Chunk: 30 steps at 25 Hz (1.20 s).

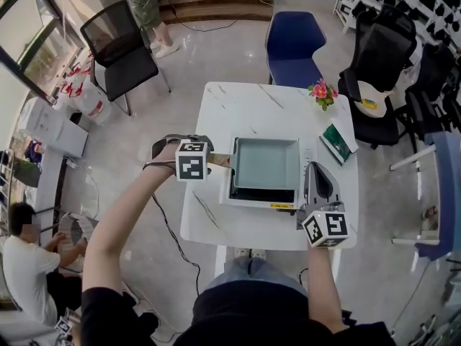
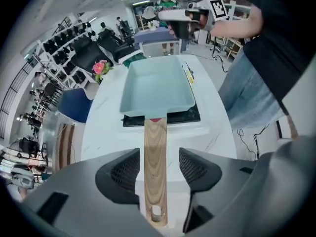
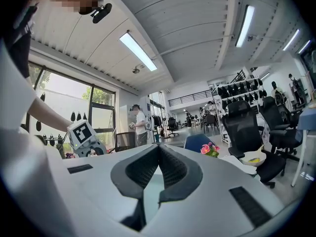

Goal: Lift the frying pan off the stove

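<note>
A square pale-teal frying pan (image 1: 265, 162) (image 2: 157, 85) sits on a flat black-topped stove (image 1: 263, 197) (image 2: 182, 116) on the white marble table (image 1: 238, 99). Its wooden handle (image 2: 155, 152) points left toward me. My left gripper (image 1: 216, 160) (image 2: 156, 164) stands open around that handle, with a gap between each pad and the wood. My right gripper (image 1: 315, 170) (image 3: 157, 154) is at the stove's right edge, tilted up toward the ceiling. Its jaws are shut with nothing between them.
Pink flowers (image 1: 323, 92) and a green box (image 1: 336, 139) stand at the table's far right. A blue chair (image 1: 294, 45) is behind the table, with black chairs (image 1: 382, 56) to the right. A person sits low at left (image 1: 29, 258); another stands far off (image 1: 144, 6).
</note>
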Each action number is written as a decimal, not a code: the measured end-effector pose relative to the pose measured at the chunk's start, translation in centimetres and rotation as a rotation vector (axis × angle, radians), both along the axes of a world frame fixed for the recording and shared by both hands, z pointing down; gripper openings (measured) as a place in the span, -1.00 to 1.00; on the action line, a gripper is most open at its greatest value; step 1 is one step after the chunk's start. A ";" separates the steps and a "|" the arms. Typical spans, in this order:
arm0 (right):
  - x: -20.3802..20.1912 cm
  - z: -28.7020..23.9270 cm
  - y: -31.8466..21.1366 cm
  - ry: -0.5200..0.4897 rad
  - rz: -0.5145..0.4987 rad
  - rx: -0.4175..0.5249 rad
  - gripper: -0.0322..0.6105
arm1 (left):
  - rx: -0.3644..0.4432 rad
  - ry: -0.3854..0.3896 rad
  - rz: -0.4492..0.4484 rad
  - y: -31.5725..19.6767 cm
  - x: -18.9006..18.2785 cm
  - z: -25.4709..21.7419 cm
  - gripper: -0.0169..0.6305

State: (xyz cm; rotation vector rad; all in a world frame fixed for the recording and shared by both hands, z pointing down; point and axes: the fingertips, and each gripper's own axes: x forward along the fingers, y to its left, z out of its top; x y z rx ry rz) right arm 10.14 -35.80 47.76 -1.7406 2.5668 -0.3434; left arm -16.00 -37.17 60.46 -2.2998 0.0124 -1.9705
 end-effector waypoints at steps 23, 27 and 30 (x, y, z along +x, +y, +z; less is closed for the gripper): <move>1.8 1.8 -0.5 0.028 0.028 -0.048 -0.89 | -0.107 -0.124 0.073 -0.6 0.2 6.4 -0.72; 1.9 1.9 -0.4 0.027 0.026 -0.049 -0.89 | -0.106 -0.136 0.088 -0.4 0.3 6.5 -0.83; 1.9 2.0 -0.3 0.026 0.029 -0.051 -0.89 | -0.106 -0.133 0.083 -0.4 0.3 6.5 -0.87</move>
